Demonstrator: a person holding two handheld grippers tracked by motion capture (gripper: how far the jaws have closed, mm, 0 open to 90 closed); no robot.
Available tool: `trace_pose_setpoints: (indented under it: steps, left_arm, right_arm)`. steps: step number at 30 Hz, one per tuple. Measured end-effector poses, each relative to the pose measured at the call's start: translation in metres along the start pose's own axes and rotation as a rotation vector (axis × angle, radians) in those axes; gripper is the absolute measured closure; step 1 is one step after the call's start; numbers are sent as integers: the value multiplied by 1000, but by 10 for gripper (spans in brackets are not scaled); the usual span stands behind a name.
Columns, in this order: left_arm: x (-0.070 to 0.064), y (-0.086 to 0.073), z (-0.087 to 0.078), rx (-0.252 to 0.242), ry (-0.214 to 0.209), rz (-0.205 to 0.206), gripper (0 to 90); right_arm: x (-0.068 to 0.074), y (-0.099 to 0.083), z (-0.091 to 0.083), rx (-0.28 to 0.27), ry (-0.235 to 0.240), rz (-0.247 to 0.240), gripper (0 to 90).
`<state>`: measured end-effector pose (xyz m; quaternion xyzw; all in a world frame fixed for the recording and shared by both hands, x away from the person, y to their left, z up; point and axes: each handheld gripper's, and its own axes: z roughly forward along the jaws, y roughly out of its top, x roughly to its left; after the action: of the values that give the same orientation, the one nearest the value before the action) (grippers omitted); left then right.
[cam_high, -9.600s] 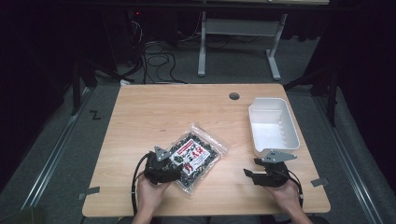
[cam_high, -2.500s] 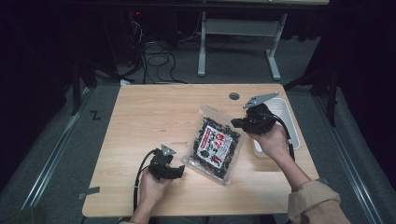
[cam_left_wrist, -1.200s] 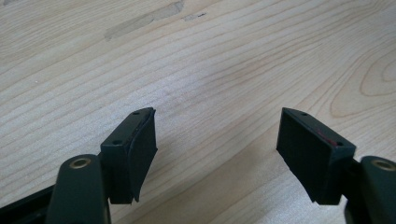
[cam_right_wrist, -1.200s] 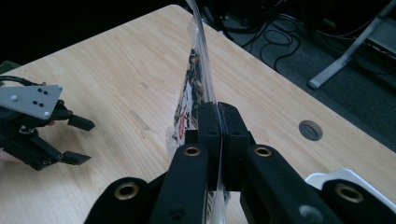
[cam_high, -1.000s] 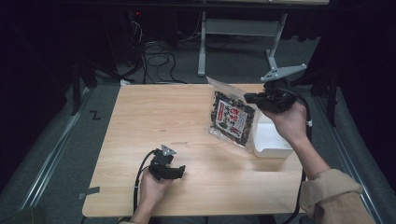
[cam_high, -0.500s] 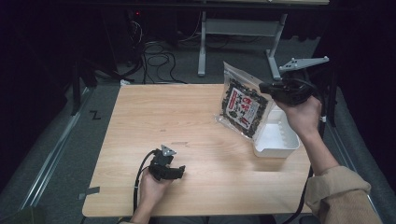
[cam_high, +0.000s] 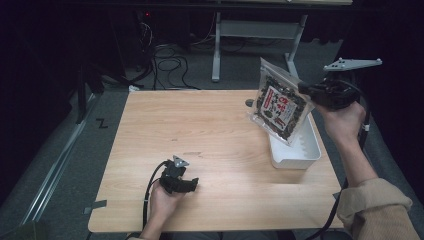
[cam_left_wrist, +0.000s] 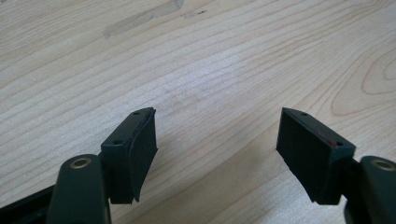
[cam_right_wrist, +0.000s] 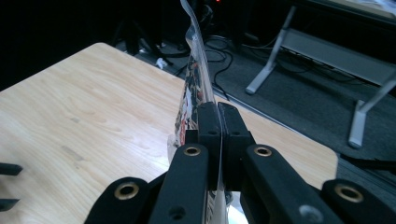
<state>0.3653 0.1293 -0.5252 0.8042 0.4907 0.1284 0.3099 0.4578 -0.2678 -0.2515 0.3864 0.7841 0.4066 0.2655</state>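
Note:
A clear snack bag (cam_high: 280, 104) with a red-and-white label and dark contents hangs in the air above the white bin (cam_high: 300, 148) at the table's right side. My right gripper (cam_high: 306, 90) is shut on the bag's edge and holds it up tilted. Seen edge-on in the right gripper view, the bag (cam_right_wrist: 192, 88) rises from between the closed jaws of the right gripper (cam_right_wrist: 217, 116). My left gripper (cam_high: 187, 183) rests low on the table near the front edge. In the left gripper view the left gripper (cam_left_wrist: 215, 135) stands open over bare wood, nothing between its pads.
The wooden table (cam_high: 200, 130) has a small round hole (cam_high: 249, 102) near its back right. Beyond the far edge lie cables (cam_high: 165, 55) and a grey desk frame (cam_high: 235, 30) on the floor. Dark surroundings flank both sides.
My right gripper has lifted the bag off the table's middle and carried it up and right, above the white bin. The left gripper has stayed near the front edge.

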Motion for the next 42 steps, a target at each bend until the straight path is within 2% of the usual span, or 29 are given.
trace_pose_setpoints:
  steps: [5, 21, 32, 35, 36, 39, 42]
  left_arm:
    - [-2, 0, -2, -11, -9, 2, 291]
    - [-7, 1, -3, -11, -20, 18, 288]
    - [-7, 1, -5, -18, -16, 17, 287]
    - [-6, 1, -7, -29, 7, 8, 279]
    - [-5, 1, -7, -28, 8, -9, 279]
    - [-4, 1, -6, -30, 16, -18, 274]
    - [-5, 1, -7, -26, 14, -10, 274]
  right_arm:
    - [-11, -8, -4, -1, -21, 28, 900]
    - [-38, -24, -20, -14, -73, 73, 900]
    - [-45, -38, -15, 2, -91, 97, 900]
    - [-46, -43, -11, 12, -95, 102, 900]
    - [-47, -45, -10, 12, -97, 102, 900]
    - [-49, -49, -6, 17, -103, 113, 900]
    - [-50, -53, -5, 5, -106, 127, 900]
